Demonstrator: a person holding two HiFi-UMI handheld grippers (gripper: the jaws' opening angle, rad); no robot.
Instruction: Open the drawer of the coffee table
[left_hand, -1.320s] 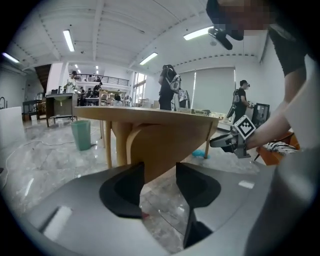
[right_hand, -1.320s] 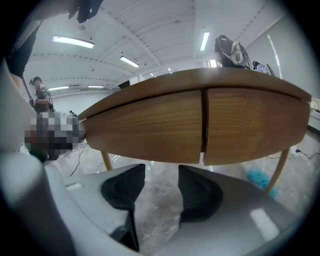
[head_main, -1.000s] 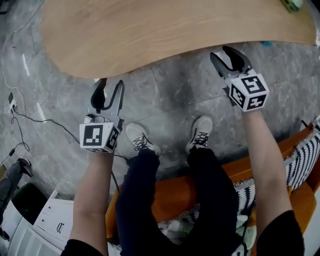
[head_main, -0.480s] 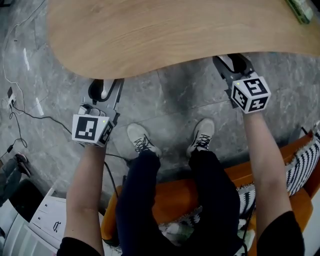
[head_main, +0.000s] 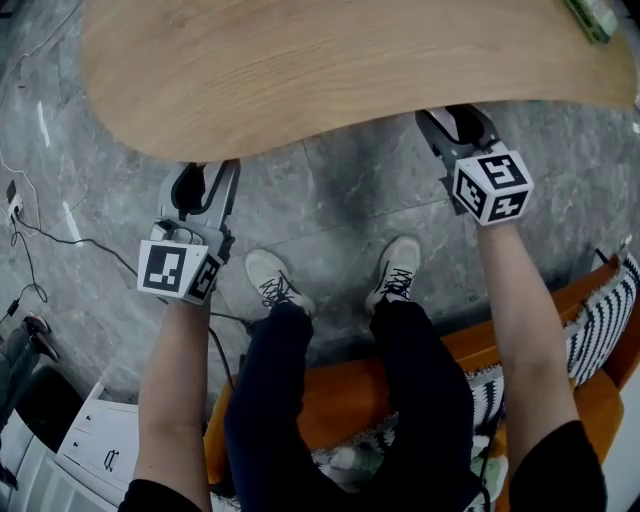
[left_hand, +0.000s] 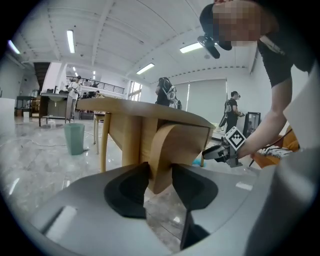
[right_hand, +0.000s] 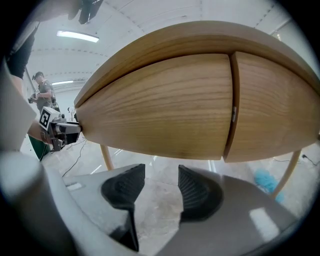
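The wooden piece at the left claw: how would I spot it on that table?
Start from the light wooden coffee table on the grey stone floor. Under its top, at the end nearest the left claw, a curved wooden panel sticks out edge-on. It alone sits inside that claw, which has just been closing on it.

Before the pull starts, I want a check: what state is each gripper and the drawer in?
left gripper: jaws have just been closing, now clamped on the end edge of the drawer front.
right gripper: open, nothing between its jaws, under the drawer front.
drawer front: looks closed, flush with the neighbouring panel.
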